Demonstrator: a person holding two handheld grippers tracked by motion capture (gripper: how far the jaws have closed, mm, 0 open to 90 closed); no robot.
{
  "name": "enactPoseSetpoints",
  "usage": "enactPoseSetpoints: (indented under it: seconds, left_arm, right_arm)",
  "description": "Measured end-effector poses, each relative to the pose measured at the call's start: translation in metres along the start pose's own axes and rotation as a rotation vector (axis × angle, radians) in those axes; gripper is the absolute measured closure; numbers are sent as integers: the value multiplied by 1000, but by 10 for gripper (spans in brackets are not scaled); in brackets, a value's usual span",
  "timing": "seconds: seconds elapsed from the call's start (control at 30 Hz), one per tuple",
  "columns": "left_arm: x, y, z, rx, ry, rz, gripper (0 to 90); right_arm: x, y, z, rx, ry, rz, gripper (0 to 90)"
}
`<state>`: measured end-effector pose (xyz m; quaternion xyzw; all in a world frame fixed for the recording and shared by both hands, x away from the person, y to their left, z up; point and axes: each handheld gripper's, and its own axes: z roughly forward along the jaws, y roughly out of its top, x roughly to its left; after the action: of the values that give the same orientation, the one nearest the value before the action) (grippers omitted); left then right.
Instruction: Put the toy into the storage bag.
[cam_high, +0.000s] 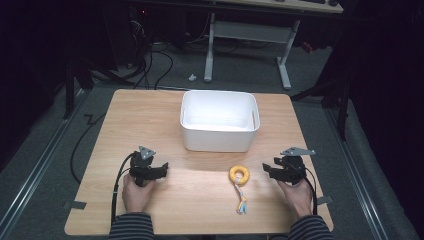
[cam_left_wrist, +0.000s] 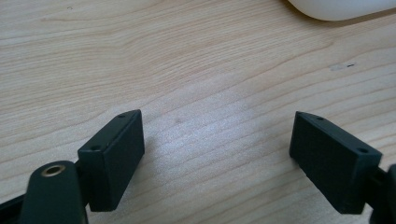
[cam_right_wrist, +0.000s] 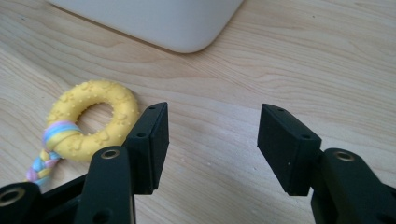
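Wooden counter (cam_high: 150, 125), both hands low at near edge w/ forearms in from bottom, left tongs (cam_left_wrist: 217, 149) agape over bare wood, right tongs (cam_right_wrist: 212, 140) agape beside yellow ring toy (cam_right_wrist: 95, 119) w/ braided tail, white bin (cam_high: 219, 120) center-back.

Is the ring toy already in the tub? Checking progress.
No, the ring toy lies on the table in front of the tub.

Table (cam_high: 150, 115): pale wood, visible grain, soft sheen. Bin (cam_high: 219, 136): smooth white plastic, semi-matt. Ring toy (cam_right_wrist: 95, 119): yellow rubbery, nubbed; braided cloth rope (cam_right_wrist: 43, 163) at its 7 o'clock.
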<state>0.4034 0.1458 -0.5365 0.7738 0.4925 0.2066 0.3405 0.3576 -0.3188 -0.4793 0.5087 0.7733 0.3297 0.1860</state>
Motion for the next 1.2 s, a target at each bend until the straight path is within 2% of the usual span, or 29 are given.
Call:
enactPoseSetpoints:
  seconds: [0.17, 0.33, 0.5, 0.63, 0.73, 0.9, 1.0, 1.2]
  left_arm:
    - [0, 0, 0, 0, 0, 0, 183]
    - [0, 0, 0, -1, 2, -1, 184]
    - [0, -1, -1, -1, 3, -2, 184]
    - [0, -1, -1, -2, 3, -3, 184]
    - [0, -1, -1, -2, 3, -3, 184]
    - [0, -1, -1, -2, 3, -3, 184]
    - [0, -1, -1, -2, 4, -3, 184]
    - [0, -1, -1, -2, 4, -3, 184]
  right_arm:
    - [6, 6, -1, -1, 22, -14, 437]
    - [17, 14, 3, 20, 48, -55, 437]
    - [24, 19, 6, 18, 50, -84, 435]
    - [32, 22, 10, 37, 75, -108, 437]
    - [41, 27, 17, 66, 91, -147, 440]
    - [48, 30, 24, 90, 102, -162, 447]
    - [54, 32, 31, 126, 104, -183, 464]
    - [58, 33, 42, 168, 109, -201, 494]
